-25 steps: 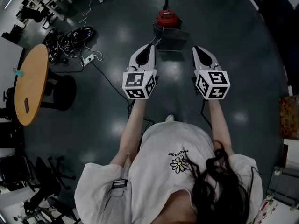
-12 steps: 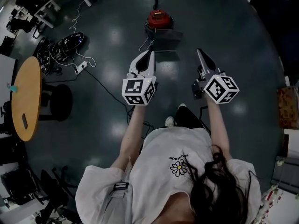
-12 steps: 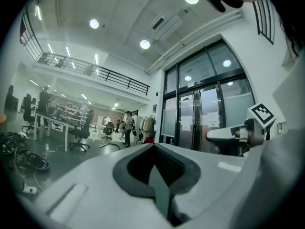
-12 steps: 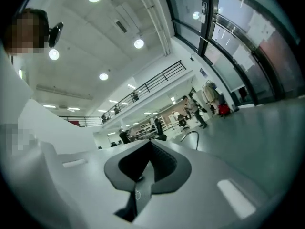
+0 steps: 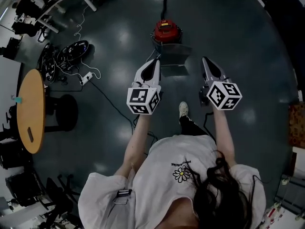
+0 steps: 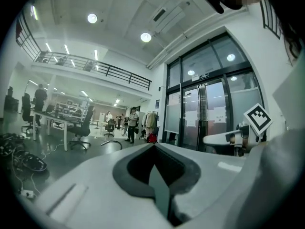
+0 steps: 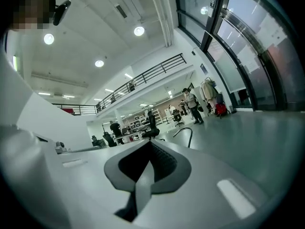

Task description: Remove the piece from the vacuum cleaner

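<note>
Head view shows both arms stretched forward, left tool (image 5: 155, 62) and right tool (image 5: 206, 61) closed and empty, now nearer the vacuum cleaner (image 5: 167, 31).

No text is reading clearly. A small line of print (image 5: 183, 162) is running above the flower (image 5: 181, 173) on the person's white shirt (image 5: 159, 175), too small to make out.

Red vacuum cleaner (image 5: 167, 31) on dark grey floor (image 5: 238, 46).

I see an open-plan office: desks (image 6: 50, 114), swivel chairs (image 6: 82, 128), a railed mezzanine (image 6: 95, 67), glass doors (image 6: 209, 113), cables (image 5: 66, 54) on the dark floor (image 5: 119, 27).
</note>
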`<state>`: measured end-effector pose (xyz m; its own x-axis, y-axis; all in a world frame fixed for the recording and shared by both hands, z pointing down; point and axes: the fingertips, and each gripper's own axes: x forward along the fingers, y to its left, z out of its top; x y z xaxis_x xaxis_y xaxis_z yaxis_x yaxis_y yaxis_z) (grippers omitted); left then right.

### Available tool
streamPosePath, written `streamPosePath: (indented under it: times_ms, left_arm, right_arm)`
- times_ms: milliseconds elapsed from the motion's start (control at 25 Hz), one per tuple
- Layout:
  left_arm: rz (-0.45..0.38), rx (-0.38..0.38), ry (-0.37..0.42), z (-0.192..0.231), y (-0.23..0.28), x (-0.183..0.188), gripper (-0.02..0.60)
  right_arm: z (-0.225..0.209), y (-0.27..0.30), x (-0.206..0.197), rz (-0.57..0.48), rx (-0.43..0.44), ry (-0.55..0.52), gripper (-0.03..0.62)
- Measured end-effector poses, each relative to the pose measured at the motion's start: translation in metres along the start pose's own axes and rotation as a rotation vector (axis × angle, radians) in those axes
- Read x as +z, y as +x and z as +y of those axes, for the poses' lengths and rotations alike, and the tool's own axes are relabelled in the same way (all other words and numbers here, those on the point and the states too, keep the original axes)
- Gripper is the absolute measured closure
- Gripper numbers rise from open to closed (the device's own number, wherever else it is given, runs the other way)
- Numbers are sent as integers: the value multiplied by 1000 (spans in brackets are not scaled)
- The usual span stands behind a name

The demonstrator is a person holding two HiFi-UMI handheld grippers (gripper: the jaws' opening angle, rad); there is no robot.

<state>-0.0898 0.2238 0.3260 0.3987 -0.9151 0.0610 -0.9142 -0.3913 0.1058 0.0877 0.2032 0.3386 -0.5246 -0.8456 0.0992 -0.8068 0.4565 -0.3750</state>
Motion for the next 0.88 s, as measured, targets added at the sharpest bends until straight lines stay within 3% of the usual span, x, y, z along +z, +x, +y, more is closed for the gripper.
streamPosePath:
  times_ms: [440,880]
  left_arm:
    - [46,52,10,53,132,8,581]
    - [73,53,-34,144,248,-2,581]
  right_arm:
    - [-73,127,36,85,75,-21,571]
    - [-117,256,38,148,29,-46,571]
